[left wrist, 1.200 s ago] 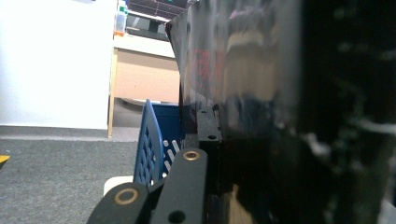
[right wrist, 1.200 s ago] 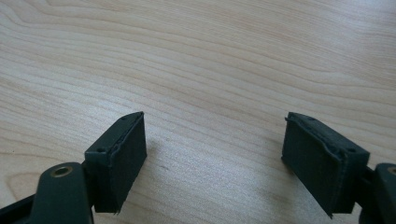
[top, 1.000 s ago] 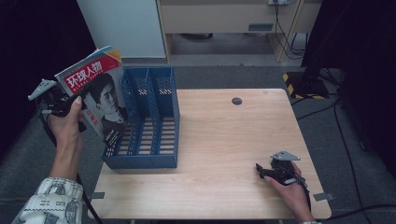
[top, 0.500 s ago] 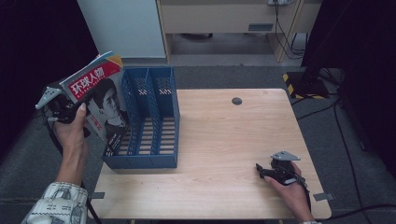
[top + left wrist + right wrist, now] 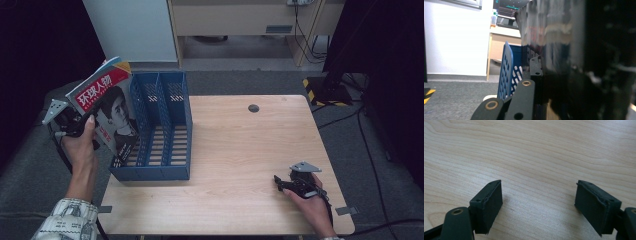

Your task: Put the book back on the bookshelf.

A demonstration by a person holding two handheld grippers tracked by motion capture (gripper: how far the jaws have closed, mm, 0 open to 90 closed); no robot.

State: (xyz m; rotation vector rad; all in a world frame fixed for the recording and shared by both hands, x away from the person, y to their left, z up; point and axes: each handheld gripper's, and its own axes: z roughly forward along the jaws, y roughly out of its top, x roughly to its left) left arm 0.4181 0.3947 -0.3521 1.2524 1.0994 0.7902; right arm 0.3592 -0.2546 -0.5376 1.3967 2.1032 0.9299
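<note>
Glossy paper magazine (image 5: pixel 107 112) is gleaming between the left gripper's (image 5: pixel 75 122) matt fingers (image 5: pixel 524 100), beside perforated blue plastic rack (image 5: pixel 160 135); the wooden table (image 5: pixel 240 150) is looking smooth

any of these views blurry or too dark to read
High view: evenly lit and sharp on the table, dark at both sides. Left gripper view: the magazine sits so close it smears into glare, with the right side near black. Right gripper view: bright and crisp on the wood grain, with soft shadows under the open right gripper.

The magazine (image 5: pixel 107 112) cover carries white Chinese characters "环球人物" on a red band toward its twelve o'clock edge.
</note>
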